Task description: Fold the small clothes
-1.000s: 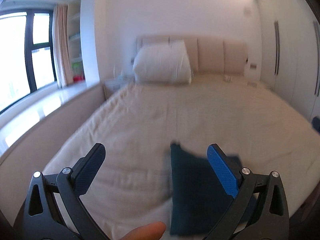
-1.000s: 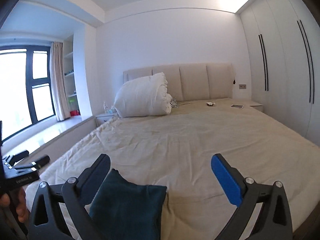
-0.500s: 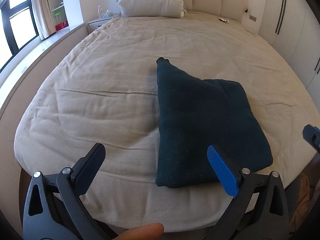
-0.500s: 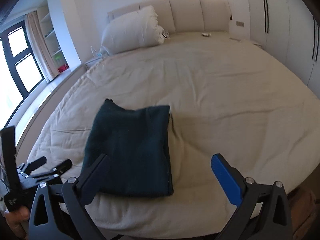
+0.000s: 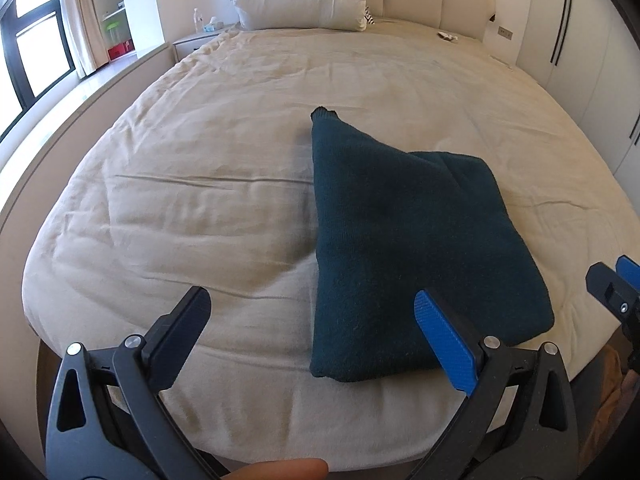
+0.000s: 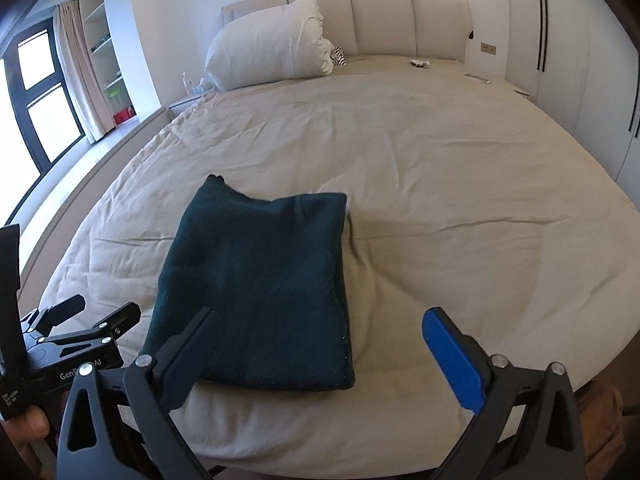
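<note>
A dark teal knitted garment (image 5: 404, 248) lies folded in a rough rectangle near the front edge of the beige bed (image 5: 200, 184); one corner sticks out at its far left. It also shows in the right wrist view (image 6: 260, 292). My left gripper (image 5: 320, 340) is open and empty, held above the bed's front edge, just short of the garment's near left corner. My right gripper (image 6: 324, 350) is open and empty, held above the garment's near right corner. Neither touches the cloth.
A white rolled duvet (image 6: 272, 52) lies by the padded headboard (image 6: 400, 20). Small items (image 6: 420, 63) lie at the far right of the bed. White wardrobes (image 6: 568, 60) stand on the right, a window (image 6: 40, 92) and ledge on the left.
Both grippers tilted down from facing the headboard to looking onto the bed, so the whole folded garment came into view. Both jaws stayed open.
</note>
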`<state>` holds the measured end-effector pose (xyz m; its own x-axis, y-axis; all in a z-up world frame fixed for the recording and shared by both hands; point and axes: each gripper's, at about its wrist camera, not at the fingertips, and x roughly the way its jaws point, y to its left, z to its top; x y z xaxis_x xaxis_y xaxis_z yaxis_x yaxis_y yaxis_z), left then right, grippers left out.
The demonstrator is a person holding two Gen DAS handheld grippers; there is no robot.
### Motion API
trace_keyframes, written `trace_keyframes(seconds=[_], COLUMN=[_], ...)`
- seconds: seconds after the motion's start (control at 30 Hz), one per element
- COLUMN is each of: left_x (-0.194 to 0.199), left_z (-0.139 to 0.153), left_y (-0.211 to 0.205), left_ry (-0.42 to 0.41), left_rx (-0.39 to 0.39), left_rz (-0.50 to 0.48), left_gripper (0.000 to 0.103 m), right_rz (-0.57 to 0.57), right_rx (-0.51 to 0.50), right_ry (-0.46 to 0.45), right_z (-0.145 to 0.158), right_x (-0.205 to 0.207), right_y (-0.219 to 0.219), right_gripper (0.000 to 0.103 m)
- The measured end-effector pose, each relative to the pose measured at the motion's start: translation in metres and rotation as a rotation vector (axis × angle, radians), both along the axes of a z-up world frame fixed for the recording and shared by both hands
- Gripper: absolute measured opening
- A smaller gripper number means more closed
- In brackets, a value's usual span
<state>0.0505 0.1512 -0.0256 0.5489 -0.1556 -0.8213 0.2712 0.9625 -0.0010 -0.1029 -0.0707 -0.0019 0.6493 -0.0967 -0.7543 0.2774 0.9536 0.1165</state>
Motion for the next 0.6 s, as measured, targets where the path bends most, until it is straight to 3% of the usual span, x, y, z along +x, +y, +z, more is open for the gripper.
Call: trace_keyframes(seconds=[0.6], left_x=[0.006], left_z=[-0.009], left_y=[0.0], left_ry=[0.013], left_rx=[0.003], left_rz=[0.001], left_gripper=[0.103], right_rz=[0.005], right_rx=[0.021], right_ry=[0.052], right_z=[-0.017], right_x=[0.007], right_y=[-0.001], right_gripper=[0.103])
